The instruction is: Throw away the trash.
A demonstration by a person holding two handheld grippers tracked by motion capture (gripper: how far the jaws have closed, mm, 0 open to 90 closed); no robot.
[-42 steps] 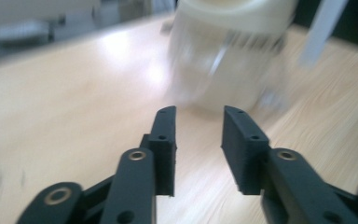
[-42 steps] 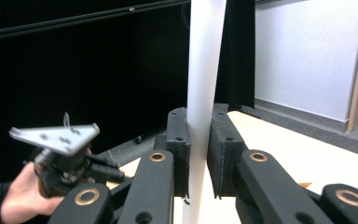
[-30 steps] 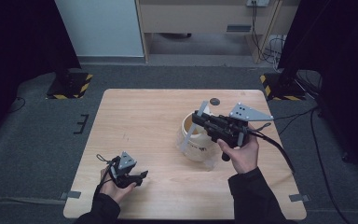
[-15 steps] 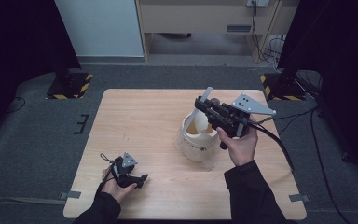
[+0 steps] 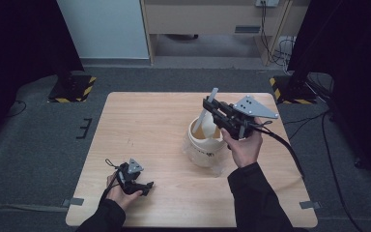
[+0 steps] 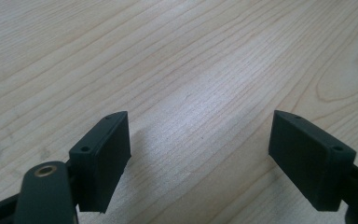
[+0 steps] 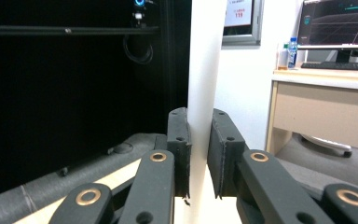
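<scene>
Over at the left, near the front edge of the table (image 5: pixel 145 121), the left gripper (image 5: pixel 136 182) lies low in the person's hand, its jaws spread wide with nothing but bare wood grain between them — idle, by the look of it. Toward the right sits a pale round tub (image 5: pixel 204 144), open-topped, with brownish contents. From it rises a long, flat white stick (image 5: pixel 207 107), leaning up and away. The right gripper (image 7: pixel 198 154) is clamped on that stick partway up, a pad on each flat face. The stick looks thin, stiff and light — probably smooth plastic, so it may slide or twist if squeezed on its narrow edges; the broad faces, as held, seem the surest purchase. The tub looks light too and may shift when stirred.
</scene>
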